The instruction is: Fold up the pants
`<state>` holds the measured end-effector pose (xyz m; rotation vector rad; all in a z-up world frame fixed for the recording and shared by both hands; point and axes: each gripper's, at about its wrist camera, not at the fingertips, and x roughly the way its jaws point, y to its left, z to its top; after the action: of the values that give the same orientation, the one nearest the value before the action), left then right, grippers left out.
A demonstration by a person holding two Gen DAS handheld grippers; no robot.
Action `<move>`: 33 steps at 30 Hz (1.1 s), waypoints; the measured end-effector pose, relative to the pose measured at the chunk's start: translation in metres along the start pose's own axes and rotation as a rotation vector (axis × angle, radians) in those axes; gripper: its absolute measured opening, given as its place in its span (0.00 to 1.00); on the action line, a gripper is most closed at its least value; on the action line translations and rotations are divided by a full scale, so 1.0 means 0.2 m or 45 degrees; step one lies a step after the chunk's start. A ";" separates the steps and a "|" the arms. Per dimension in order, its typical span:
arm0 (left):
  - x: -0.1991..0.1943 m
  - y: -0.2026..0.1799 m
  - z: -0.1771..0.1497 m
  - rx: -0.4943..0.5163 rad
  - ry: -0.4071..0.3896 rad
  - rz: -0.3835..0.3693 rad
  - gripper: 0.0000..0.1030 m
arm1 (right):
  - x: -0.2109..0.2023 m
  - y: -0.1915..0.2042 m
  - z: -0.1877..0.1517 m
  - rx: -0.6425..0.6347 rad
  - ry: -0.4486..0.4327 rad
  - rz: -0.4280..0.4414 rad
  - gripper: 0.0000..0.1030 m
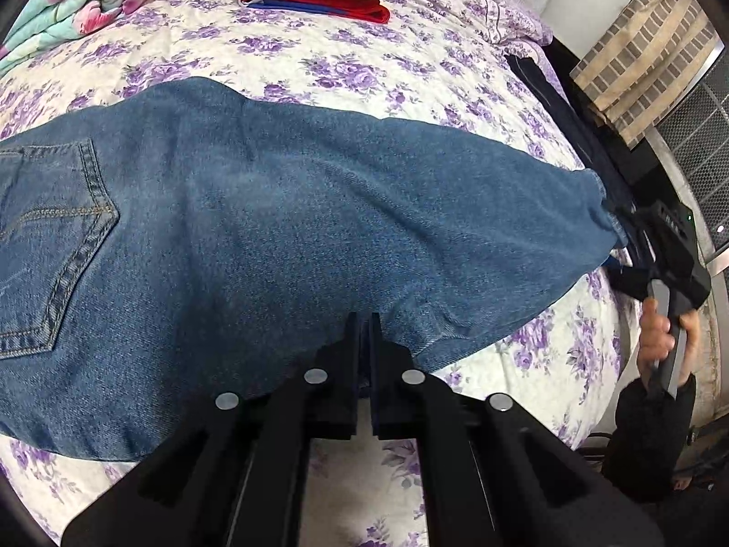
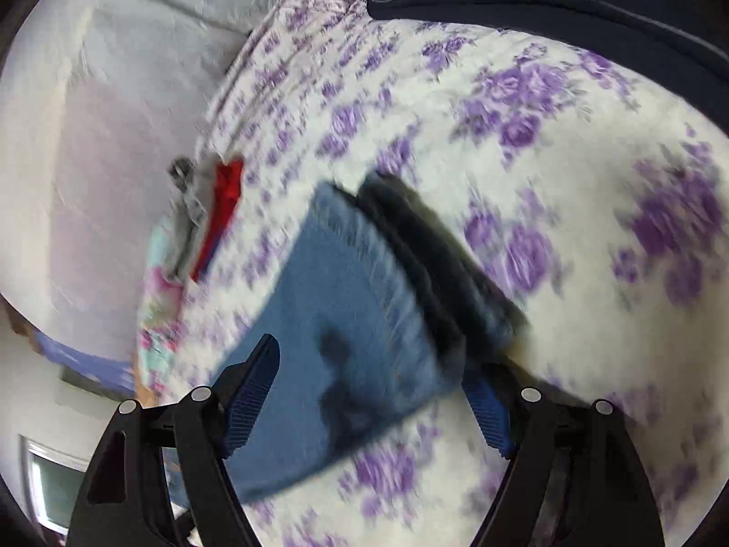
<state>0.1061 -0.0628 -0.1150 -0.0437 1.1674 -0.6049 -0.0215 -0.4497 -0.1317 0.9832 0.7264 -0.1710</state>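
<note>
Two grippers work blue denim jeans (image 1: 273,228) lying on a purple-flowered quilt (image 1: 346,64): left gripper (image 1: 363,319) pinches the 6 o'clock edge; right gripper (image 2: 378,392) gapes wide over the hem. Heavy, limp denim should grip best at seams.

The left gripper (image 1: 363,319) jaws pinch the jeans' (image 1: 273,209) near edge on the floral bedspread (image 1: 346,64).

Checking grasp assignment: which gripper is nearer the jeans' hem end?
Right. The right gripper is open, straddling the hem end of the jeans. The left gripper is shut on the jeans' near edge, mid-leg.
</note>
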 end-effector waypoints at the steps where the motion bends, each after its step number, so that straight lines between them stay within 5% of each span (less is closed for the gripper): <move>1: 0.00 0.00 0.00 0.000 0.005 0.006 0.02 | 0.02 0.00 0.01 -0.018 0.004 -0.001 0.17; 5: -0.02 -0.05 0.03 0.004 0.010 0.037 0.02 | -0.01 0.04 0.03 -0.092 -0.013 0.030 0.14; 12: -0.05 -0.41 0.23 0.108 -0.024 -0.191 0.02 | -0.12 0.25 0.02 -0.338 -0.086 -0.042 0.14; 16: 0.19 -0.60 0.33 0.073 0.040 -0.301 0.02 | -0.19 0.32 -0.02 -0.427 -0.115 -0.024 0.14; 22: 0.44 -0.68 0.29 0.039 0.062 -0.249 0.01 | -0.21 0.39 -0.11 -0.535 -0.105 -0.041 0.14; 29: 0.30 -0.67 0.14 0.075 0.056 -0.321 0.01 | -0.21 0.46 -0.09 -0.540 -0.135 -0.079 0.14; 33: 0.24 -0.60 0.09 0.034 0.096 -0.443 0.01 | -0.19 0.56 -0.12 -0.582 -0.152 -0.120 0.14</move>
<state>0.0823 -0.1914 -0.1085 -0.2057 1.2347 -0.9354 -0.0121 -0.3736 -0.0372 0.4994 0.6638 -0.1356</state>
